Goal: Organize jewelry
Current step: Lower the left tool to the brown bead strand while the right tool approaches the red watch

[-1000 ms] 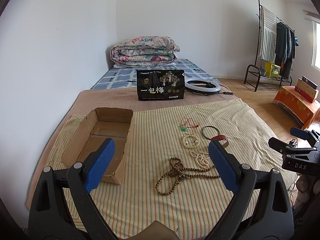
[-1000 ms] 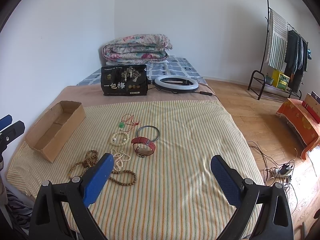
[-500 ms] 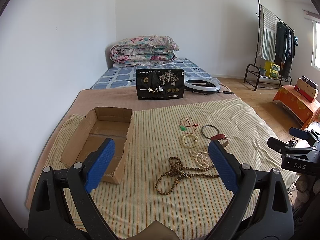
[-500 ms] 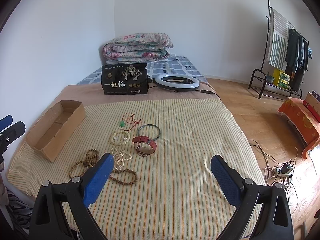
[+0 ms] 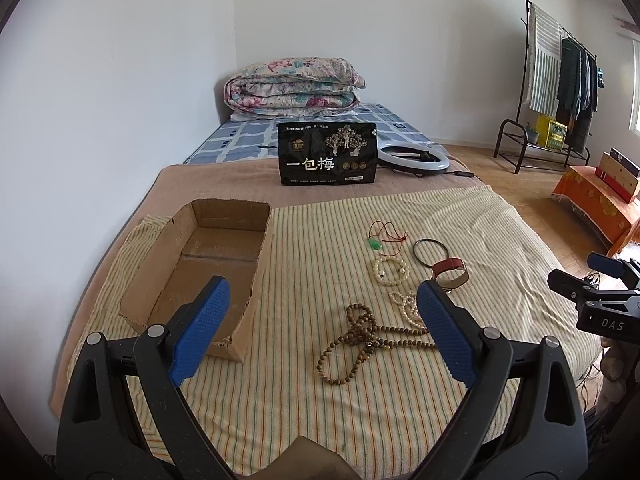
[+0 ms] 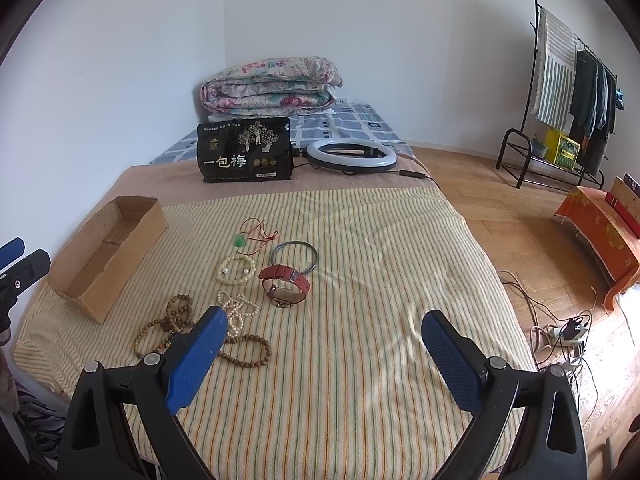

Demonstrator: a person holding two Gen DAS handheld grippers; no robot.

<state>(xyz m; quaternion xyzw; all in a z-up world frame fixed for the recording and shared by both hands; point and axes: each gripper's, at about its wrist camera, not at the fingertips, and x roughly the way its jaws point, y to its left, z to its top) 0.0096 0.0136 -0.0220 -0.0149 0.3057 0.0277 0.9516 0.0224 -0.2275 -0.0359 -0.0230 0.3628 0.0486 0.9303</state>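
Both grippers move slightly forward, fingers wide apart, holding nothing.
Cardboard box (image 5: 208, 264) holds nothing; jewelry lies beside it on bed (image 6: 360, 280).

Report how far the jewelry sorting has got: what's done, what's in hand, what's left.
Done: nothing yet; the cardboard box shows only bare cardboard inside.

In hand: nothing. The left gripper and right gripper are both open above the striped blanket.

Left: all six pieces lie loose on the blanket: wooden bead strand, pearl strand, pale bead bracelet, green pendant on red cord, dark bangle and red-strap watch.
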